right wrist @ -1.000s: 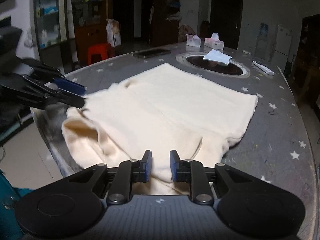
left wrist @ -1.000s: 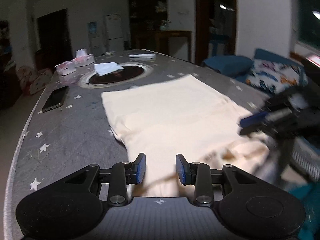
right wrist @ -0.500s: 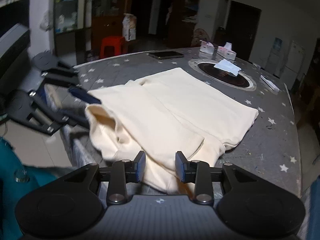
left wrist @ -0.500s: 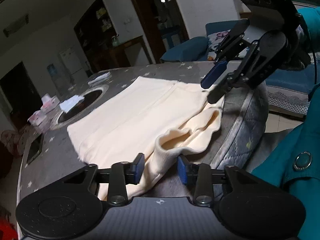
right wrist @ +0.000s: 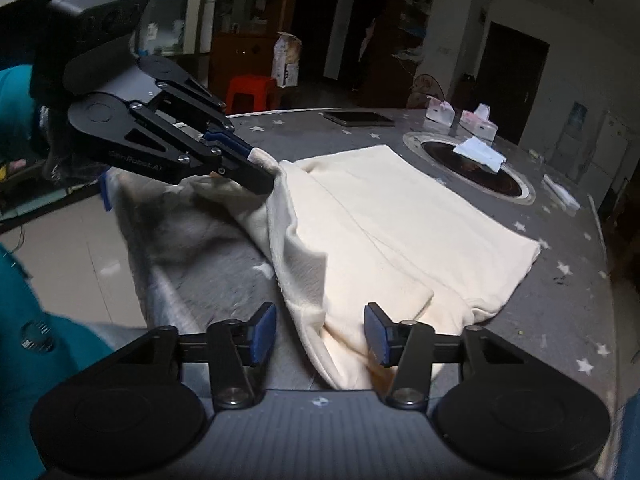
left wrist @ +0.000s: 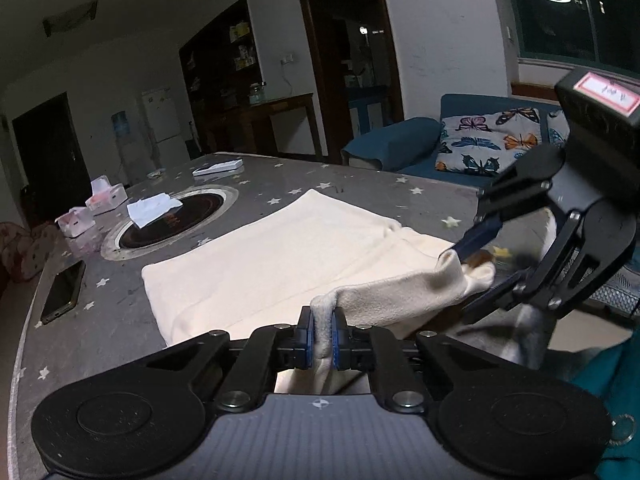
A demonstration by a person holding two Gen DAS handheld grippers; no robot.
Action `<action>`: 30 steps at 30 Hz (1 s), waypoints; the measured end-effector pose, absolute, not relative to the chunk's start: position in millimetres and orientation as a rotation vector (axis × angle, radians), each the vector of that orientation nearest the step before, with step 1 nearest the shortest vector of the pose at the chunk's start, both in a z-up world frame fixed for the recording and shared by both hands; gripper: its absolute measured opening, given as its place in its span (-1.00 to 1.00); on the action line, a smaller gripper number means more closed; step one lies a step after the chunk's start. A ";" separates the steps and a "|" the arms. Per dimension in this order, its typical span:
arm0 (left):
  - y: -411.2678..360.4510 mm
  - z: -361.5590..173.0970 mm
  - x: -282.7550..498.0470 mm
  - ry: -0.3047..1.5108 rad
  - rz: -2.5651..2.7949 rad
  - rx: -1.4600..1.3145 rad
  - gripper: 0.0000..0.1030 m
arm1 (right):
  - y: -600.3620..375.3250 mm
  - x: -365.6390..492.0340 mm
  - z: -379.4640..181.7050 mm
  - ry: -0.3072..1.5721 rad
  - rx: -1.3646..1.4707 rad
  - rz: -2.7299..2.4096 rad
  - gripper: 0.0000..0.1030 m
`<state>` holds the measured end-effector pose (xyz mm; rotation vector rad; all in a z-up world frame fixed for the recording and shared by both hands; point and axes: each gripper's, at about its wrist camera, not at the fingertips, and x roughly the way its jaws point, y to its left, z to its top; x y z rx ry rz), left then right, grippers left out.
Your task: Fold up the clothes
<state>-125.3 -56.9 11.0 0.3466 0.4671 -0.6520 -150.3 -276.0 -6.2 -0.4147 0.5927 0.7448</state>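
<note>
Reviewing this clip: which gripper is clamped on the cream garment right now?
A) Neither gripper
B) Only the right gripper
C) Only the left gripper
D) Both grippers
C: the left gripper is shut on a fold of the cream garment, while the right gripper has its jaws spread open around the cloth edge.

Dim rm w/ blue sofa, red stool, dark doorways.

Cream garment on grey, white-starred tablecloth.

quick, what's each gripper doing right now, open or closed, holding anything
Left gripper: closed on the cream garment.
Right gripper: open, fingers astride the garment's near edge, not gripping.
</note>
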 end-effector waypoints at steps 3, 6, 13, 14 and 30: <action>-54.6 6.6 -124.5 0.487 -0.647 0.339 -0.75 | -277.8 -135.8 -8.9 0.628 -0.339 0.756 -0.67; -49.5 2.9 -130.8 0.488 -0.643 0.359 -0.52 | -283.7 -124.7 -2.7 0.652 -0.262 0.751 -0.75; -38.4 -5.9 -149.9 0.494 -0.628 0.446 -0.21 | -290.9 -108.2 9.7 0.664 -0.171 0.741 -0.81; -37.3 -7.8 -151.7 0.495 -0.625 0.463 -0.20 | -291.1 -106.6 11.2 0.662 -0.166 0.740 -0.81; -27.9 8.9 -174.9 0.477 -0.623 0.427 -0.83 | -300.8 -135.6 23.2 0.577 -0.148 0.724 -0.88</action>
